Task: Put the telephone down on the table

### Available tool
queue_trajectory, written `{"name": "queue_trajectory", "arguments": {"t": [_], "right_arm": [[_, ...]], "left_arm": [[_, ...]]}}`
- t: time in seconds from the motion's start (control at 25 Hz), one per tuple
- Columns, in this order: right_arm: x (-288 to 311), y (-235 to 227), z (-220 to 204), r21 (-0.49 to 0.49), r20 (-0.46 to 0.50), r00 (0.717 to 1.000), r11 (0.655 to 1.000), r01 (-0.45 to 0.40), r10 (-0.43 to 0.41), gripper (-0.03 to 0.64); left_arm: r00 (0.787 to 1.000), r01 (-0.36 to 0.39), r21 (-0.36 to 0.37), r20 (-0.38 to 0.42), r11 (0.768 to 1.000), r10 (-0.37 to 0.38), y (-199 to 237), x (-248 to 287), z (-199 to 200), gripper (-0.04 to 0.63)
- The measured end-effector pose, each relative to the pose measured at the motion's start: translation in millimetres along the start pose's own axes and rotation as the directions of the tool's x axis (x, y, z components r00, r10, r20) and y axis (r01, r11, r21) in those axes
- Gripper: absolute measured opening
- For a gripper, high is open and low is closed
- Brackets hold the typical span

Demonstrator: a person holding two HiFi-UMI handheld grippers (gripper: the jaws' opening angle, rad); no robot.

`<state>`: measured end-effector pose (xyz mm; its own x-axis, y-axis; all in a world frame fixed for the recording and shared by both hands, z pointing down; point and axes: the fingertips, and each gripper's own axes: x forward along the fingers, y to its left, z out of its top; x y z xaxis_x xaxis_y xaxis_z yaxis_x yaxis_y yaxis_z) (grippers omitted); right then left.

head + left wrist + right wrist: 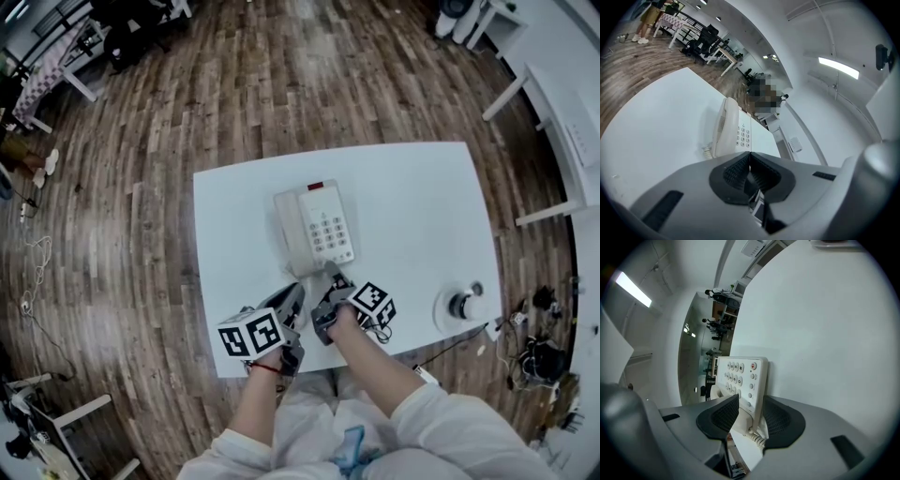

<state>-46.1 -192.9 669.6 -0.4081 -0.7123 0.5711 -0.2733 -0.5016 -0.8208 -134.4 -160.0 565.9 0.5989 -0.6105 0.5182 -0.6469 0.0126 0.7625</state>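
Right claw (750, 404) released, pads close on either side of the near end of the cream push-button telephone (740, 376), not seen pressing it.

Just left of it, left claw (750, 153) clenched on nothing, aimed at the telephone's handset side. Beyond the pads, telephone lying flat, keypad up, near the middle of the white rectangular counter (422, 206), coiled cord at its near end. Further out, brown wood-plank floor (141, 187).
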Motion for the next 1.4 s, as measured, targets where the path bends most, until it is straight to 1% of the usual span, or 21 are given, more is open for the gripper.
{"name": "queue_trajectory", "arguments": {"t": [0.08, 0.16, 0.24, 0.32, 0.4, 0.52, 0.68, 0.76, 0.88, 1.0, 1.04, 1.2, 1.32, 1.4], "right_arm": [[-4.5, -1.9, 2.2, -0.021, -0.016, 1.000, 1.000, 0.001, -0.002, 0.175], [-9.7, 1.5, 4.0, -0.071, -0.046, 0.999, 0.997, -0.017, 0.014, 0.175], [-15.1, 7.6, 5.2, -0.141, -0.087, 0.996, 0.989, -0.045, 0.032, 0.175], [-20.3, 16.3, 4.2, -0.234, -0.143, 0.988, 0.969, -0.082, 0.049, 0.175], [-25.9, 29.1, 2.5, -0.331, -0.204, 0.976, 0.933, -0.144, 0.078, 0.175], [-35.6, 48.8, 2.1, -0.439, -0.284, 0.951, 0.866, -0.240, 0.119, 0.173], [-53.1, 66.4, 4.4, -0.554, -0.348, 0.928, 0.770, -0.317, 0.132, 0.169], [-63.0, 73.5, 5.2, -0.594, -0.374, 0.918, 0.727, -0.346, 0.132, 0.167], [-75.8, 85.3, 5.3, -0.633, -0.414, 0.900, 0.668, -0.391, 0.135, 0.158], [-89.9, 98.0, 1.2, -0.671, -0.458, 0.878, 0.595, -0.442, 0.135, 0.147], [-95.7, 101.9, -0.4, -0.676, -0.475, 0.869, 0.576, -0.460, 0.138, 0.141], [-118.0, 113.1, -2.2, -0.657, -0.544, 0.824, 0.530, -0.536, 0.160, 0.123], [-131.4, 122.9, -7.1, -0.653, -0.590, 0.791, 0.481, -0.585, 0.160, 0.110], [-141.5, 127.6, -11.3, -0.658, -0.614, 0.775, 0.447, -0.606, 0.147, 0.104]], "left_arm": [[1.000, -0.007, 0.001, 0.000, 1.000, 0.007, 1.3, 1.9, 0.2, 0.002], [1.000, -0.006, -0.002, -0.002, 1.000, 0.006, 0.5, 3.9, -1.1, 0.002], [1.000, -0.008, -0.001, -0.005, 1.000, 0.008, -0.1, 5.3, -3.2, 0.002], [1.000, -0.014, 0.006, -0.007, 1.000, 0.014, 0.0, 4.9, -4.9, 0.002], [1.000, 0.007, -0.006, -0.014, 1.000, -0.007, -4.4, 5.9, -9.2, 0.002], [1.000, 0.017, -0.010, -0.018, 1.000, -0.017, -10.7, 5.6, -10.9, 0.002], [0.999, 0.033, 0.013, -0.041, 0.999, -0.033, -22.0, 2.8, -17.7, 0.002], [0.998, 0.033, 0.027, -0.051, 0.999, -0.032, -28.4, 0.4, -21.9, 0.002], [0.998, 0.038, 0.037, -0.054, 0.999, -0.036, -37.1, -2.9, -23.4, 0.002], [0.998, 0.039, 0.061, -0.056, 0.997, -0.036, -44.5, -9.0, -21.1, 0.002], [0.998, 0.041, 0.069, -0.056, 0.997, -0.037, -47.4, -11.1, -20.7, 0.002], [0.997, 0.060, 0.096, -0.060, 0.994, -0.055, -61.9, -15.5, -21.3, 0.002], [0.996, 0.075, 0.127, -0.059, 0.989, -0.068, -73.1, -19.3, -17.8, 0.002], [0.996, 0.080, 0.149, -0.060, 0.986, -0.071, -79.5, -22.3, -16.8, 0.002]]}}
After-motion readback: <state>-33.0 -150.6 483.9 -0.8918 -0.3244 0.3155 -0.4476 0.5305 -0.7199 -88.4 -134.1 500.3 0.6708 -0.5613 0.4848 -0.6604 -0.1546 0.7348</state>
